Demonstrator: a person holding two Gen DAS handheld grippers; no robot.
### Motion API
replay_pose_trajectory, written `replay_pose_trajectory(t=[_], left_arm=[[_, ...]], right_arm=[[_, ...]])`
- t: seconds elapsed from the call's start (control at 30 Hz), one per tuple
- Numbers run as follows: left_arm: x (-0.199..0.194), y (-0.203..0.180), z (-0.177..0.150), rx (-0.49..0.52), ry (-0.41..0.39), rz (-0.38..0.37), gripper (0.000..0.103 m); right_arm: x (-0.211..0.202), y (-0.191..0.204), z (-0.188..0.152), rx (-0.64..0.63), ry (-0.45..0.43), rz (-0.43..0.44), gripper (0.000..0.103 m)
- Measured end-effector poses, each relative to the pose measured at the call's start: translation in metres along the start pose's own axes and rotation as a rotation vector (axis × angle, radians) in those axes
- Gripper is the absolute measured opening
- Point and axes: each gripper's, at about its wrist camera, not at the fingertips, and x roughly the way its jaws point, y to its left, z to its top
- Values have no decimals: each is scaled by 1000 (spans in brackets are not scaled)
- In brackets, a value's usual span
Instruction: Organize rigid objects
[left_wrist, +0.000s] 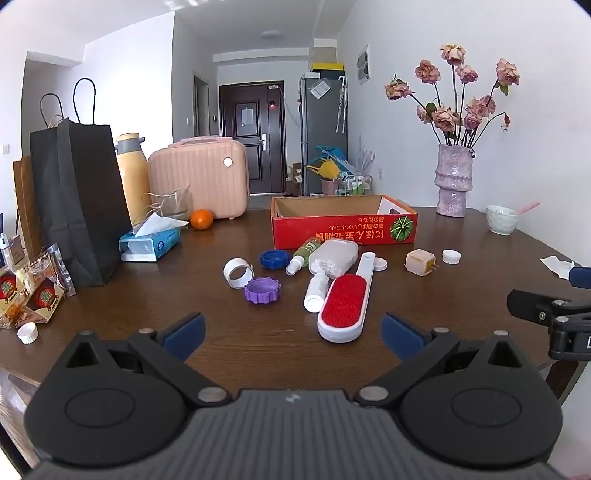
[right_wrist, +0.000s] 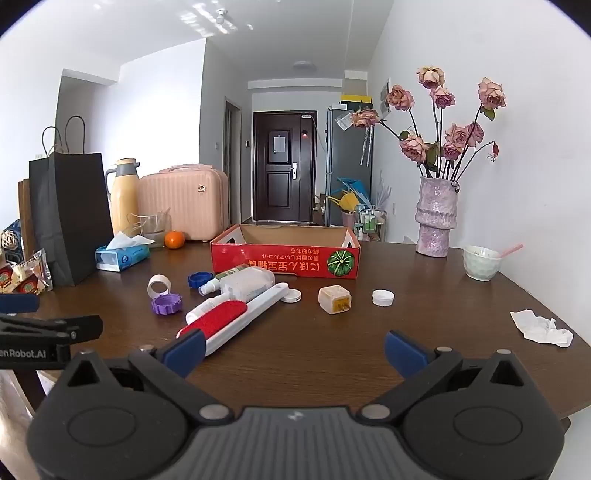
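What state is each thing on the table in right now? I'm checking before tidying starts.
left gripper: open, holding nothing
right gripper: open, holding nothing
red box: open-topped, nothing visible inside
lint brush: lying flat, red side up
spray bottle: lying on its side
purple lid: loose, hollow side up
tissue pack: open, tissue sticking out
vase: upright, holding dried roses

A bare strip of dark wooden tabletop (right_wrist: 295, 354) was left open along the near edge. Beyond it, passage was blocked by a red-and-white lint brush (left_wrist: 345, 306), white plastic bottles (left_wrist: 334, 256) and scattered caps. The open red cardboard box (right_wrist: 284, 258) was reachable from above; a tall black paper bag (left_wrist: 79, 199) walled the left side.
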Motion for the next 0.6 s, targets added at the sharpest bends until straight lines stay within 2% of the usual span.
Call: replay_pose_trajectory(t=[0.03,0.27,0.33,0.6], left_arm=[[-3,-2,-2,17,-47,15,103],[-16,-4,1,4,-44,16,103],[-5,2,0,-4,-36,13,103],[-6,-1,-1,-11,-34,13,103]], right_arm=[[0,0,0,0,0,1,103],[0,1,0,-2,8,0,103],[0,1,-1,-2,9,1,103],[-1,3,0,-3,8,-2,103]])
